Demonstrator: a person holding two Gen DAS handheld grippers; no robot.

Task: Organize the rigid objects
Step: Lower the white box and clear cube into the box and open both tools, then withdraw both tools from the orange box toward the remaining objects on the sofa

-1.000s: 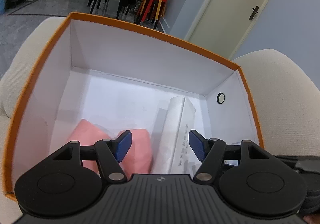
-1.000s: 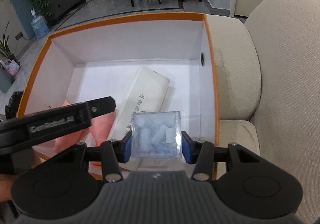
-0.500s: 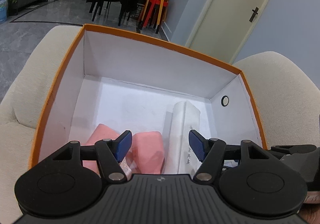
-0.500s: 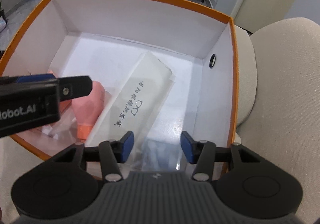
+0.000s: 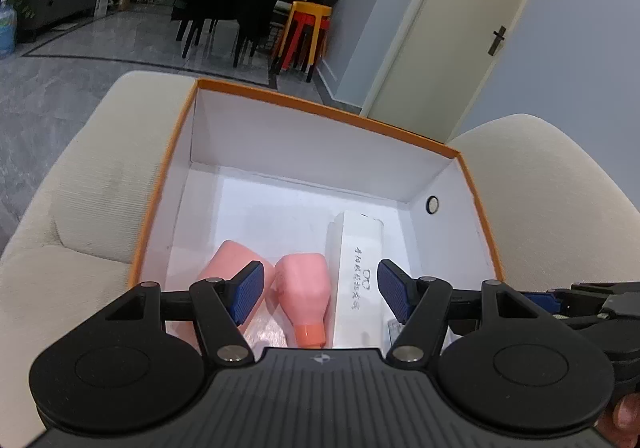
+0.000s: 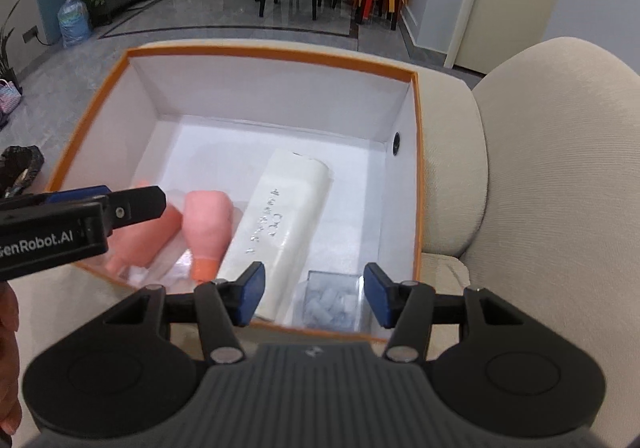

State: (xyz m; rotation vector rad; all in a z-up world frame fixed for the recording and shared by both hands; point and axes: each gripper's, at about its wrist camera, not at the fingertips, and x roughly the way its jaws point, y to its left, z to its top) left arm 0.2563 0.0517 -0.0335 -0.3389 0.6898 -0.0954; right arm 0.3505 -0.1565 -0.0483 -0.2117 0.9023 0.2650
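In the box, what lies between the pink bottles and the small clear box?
The long white case lies between the pink bottles and the small clear box, shown best in the right wrist view.

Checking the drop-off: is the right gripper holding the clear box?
No, the right gripper is open and the clear box sits in the orange box.

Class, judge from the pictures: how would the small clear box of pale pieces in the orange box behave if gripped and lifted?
The clear box looks hard-walled, so probably stiff. Its glossy sides may slip between the fingers. The loose pale pieces inside would likely shift if tilted; it seems light.
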